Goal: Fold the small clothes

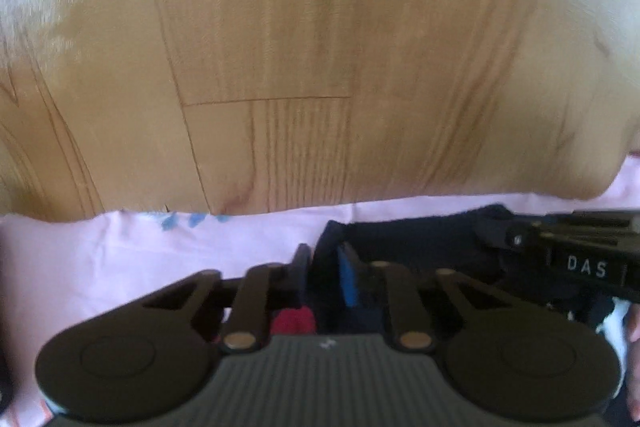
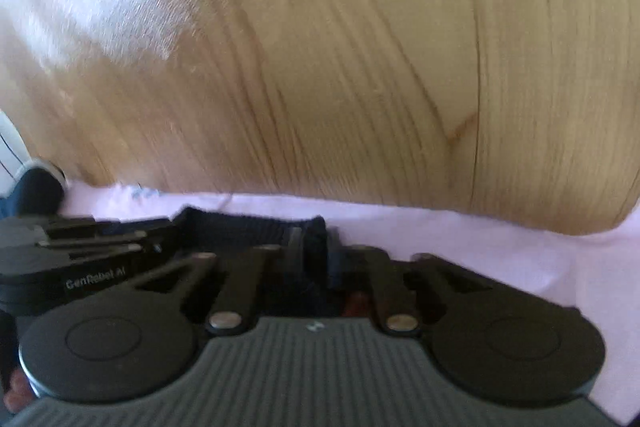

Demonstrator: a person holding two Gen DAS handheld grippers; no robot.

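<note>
Soft daylight, upper-left glare, motion blur, fisheye-warped edges.

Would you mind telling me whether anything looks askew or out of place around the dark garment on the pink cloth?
Nothing stands out. The dark garment lies on the pink cloth, pinched at each end by the left gripper and right gripper. The wooden floor beyond shows no spill.

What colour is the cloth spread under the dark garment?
Pale pink cloth, with a small blue print near its far edge; clearest in the left wrist view.
</note>
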